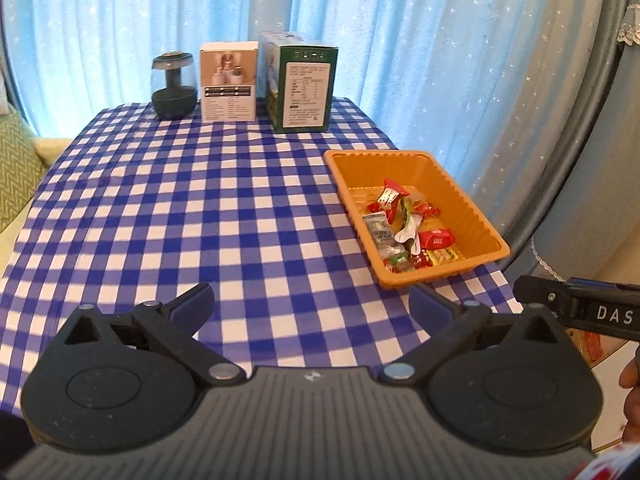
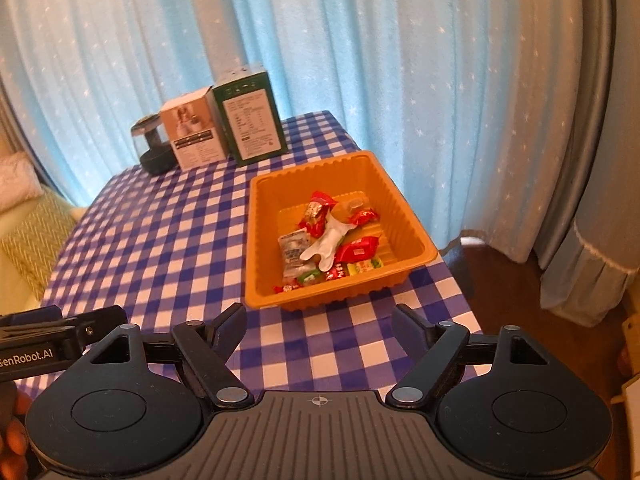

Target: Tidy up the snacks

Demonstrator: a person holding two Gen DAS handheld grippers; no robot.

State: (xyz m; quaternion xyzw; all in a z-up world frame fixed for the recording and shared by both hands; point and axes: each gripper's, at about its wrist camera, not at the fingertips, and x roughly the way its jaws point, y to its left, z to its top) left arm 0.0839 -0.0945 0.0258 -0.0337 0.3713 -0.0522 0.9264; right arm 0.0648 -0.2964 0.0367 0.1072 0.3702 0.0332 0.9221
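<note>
Snacks all piled in orange tray (right side of checkered cloth) | none loose on cloth | left gripper, right gripper spread apart, empty | seems nearly finished

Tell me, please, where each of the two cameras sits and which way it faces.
Left wrist: on the left gripper, looking across the checked tablecloth; its open fingers show, with the right gripper at right.
Right wrist: on the right gripper, facing the orange tray; its open fingers show, with the left gripper at left.
Shared: tray, snacks, green box, white box.
</note>
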